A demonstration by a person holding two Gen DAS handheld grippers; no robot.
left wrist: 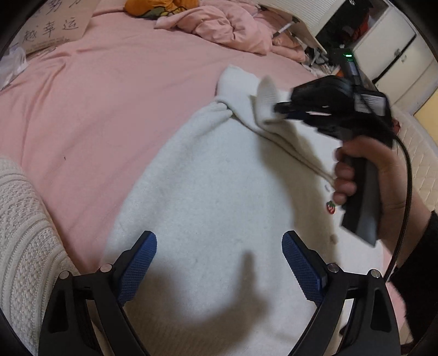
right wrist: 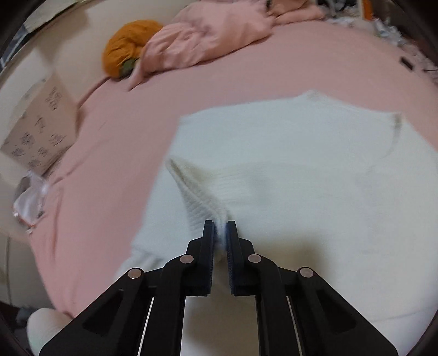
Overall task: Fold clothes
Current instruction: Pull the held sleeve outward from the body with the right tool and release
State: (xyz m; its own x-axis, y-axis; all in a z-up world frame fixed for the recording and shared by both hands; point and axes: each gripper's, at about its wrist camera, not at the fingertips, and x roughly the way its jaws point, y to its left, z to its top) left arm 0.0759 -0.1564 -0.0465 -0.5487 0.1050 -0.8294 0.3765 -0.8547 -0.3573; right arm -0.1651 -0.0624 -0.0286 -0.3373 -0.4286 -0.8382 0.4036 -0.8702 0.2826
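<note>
A white fleece sweater (left wrist: 213, 186) lies spread on the pink bed sheet (left wrist: 109, 104). My left gripper (left wrist: 219, 263) is open and empty, hovering just above the sweater's body. My right gripper (left wrist: 279, 108) is shut on the ribbed cuff of the sweater's sleeve (left wrist: 267, 95) and holds it lifted over the garment. In the right wrist view the right gripper (right wrist: 221, 227) pinches the ribbed cuff (right wrist: 199, 189), with the sweater's body (right wrist: 314, 175) spread beneath. A small strawberry patch (left wrist: 330, 207) shows on the sweater near the right hand.
A crumpled pink quilt (left wrist: 227, 24) and an orange plush (right wrist: 128, 49) lie at the far end of the bed. A cardboard box with writing (right wrist: 41, 126) and clear plastic (right wrist: 28, 200) sit at the left. A white knit garment (left wrist: 24, 232) lies at the near left. White cabinets (left wrist: 383, 41) stand beyond the bed.
</note>
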